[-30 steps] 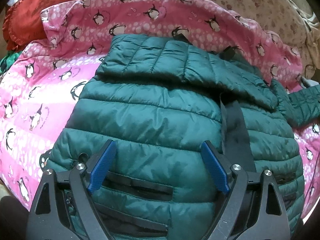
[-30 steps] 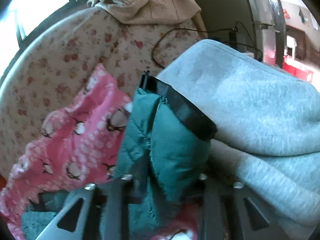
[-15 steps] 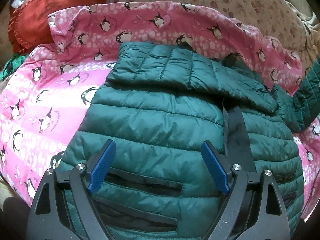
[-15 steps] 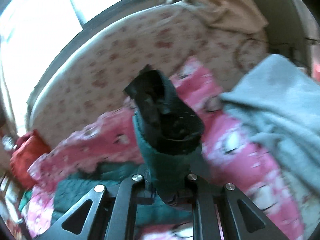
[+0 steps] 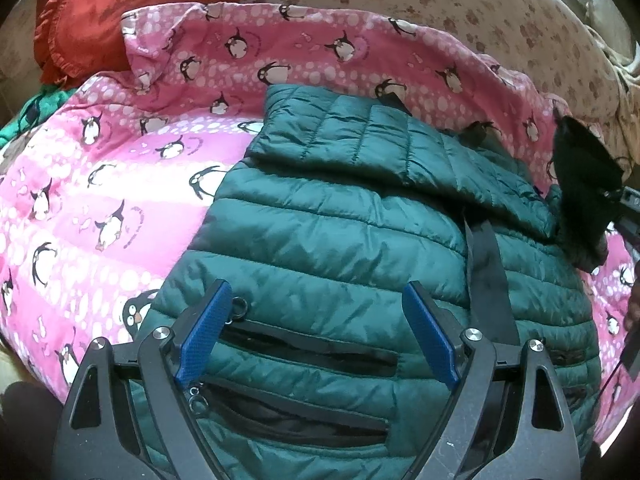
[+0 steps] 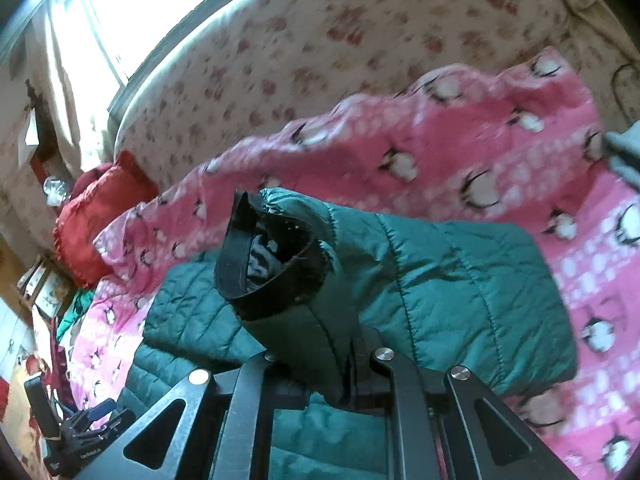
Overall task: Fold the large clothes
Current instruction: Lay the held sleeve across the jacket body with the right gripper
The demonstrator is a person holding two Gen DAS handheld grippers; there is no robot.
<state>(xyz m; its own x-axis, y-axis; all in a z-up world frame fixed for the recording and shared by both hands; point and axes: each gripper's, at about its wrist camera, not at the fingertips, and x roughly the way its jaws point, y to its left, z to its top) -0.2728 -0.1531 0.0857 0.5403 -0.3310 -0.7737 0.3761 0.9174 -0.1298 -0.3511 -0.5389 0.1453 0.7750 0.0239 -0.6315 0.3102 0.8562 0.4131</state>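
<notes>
A dark green quilted jacket [image 5: 344,236] lies spread on a pink penguin blanket [image 5: 100,184], one sleeve folded across its top. Over its lower part my left gripper [image 5: 316,332] hovers open, blue pads [image 5: 204,328] apart, nothing between them. My right gripper [image 6: 320,364] is shut on the other sleeve [image 6: 440,280] near its black cuff [image 6: 272,264], holding it lifted above the jacket's body. In the left wrist view that lifted cuff [image 5: 580,184] shows at the right edge.
A red frilled cushion [image 5: 100,12] lies at the far left of the bed. A floral cover [image 5: 440,4] runs behind the blanket. A grey garment [image 6: 624,152] sits at the right edge. Green cloth [image 5: 36,108] peeks at the left. A bright window [image 6: 140,8] is behind.
The right gripper has swung left with the sleeve, from beside the grey garment to over the jacket. The cuff has entered the left wrist view. The left gripper drew back slightly, jaws unchanged.
</notes>
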